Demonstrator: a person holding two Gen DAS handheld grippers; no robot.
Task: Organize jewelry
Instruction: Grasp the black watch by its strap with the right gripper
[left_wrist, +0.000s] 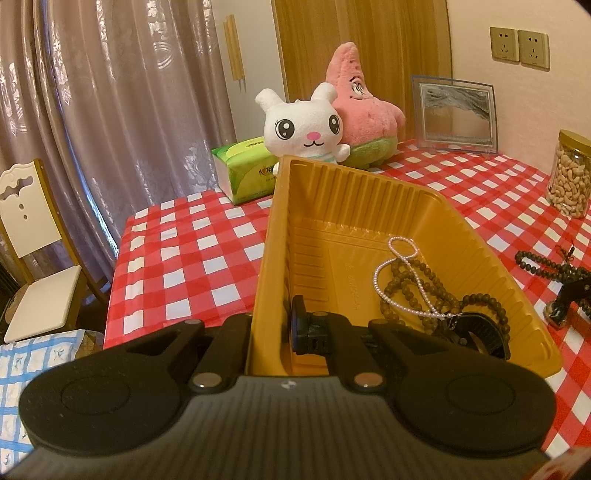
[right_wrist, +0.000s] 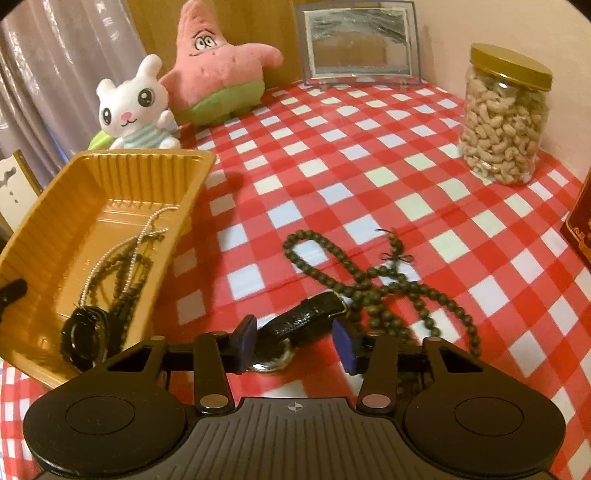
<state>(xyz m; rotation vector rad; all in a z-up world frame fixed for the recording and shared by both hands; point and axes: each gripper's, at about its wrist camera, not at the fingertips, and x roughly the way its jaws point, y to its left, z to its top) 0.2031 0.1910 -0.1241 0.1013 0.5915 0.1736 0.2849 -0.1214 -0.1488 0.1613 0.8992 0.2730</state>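
Left gripper (left_wrist: 271, 328) is clamping the ribbed golden plastic tray's (left_wrist: 369, 206) wall.
Right gripper (right_wrist: 295, 345) is hovering, jaws apart, around a glossy black-strapped watch (right_wrist: 295, 325) on the checkered surface (right_wrist: 369, 166).

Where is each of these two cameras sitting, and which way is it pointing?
Left wrist: rides on the left gripper, shut on the side wall of the yellow tray; looks along the tray toward the plush toys.
Right wrist: rides on the right gripper, its jaws open around a black watch on the checked tablecloth.
Both show the tray, toys, nut jar and picture frame.
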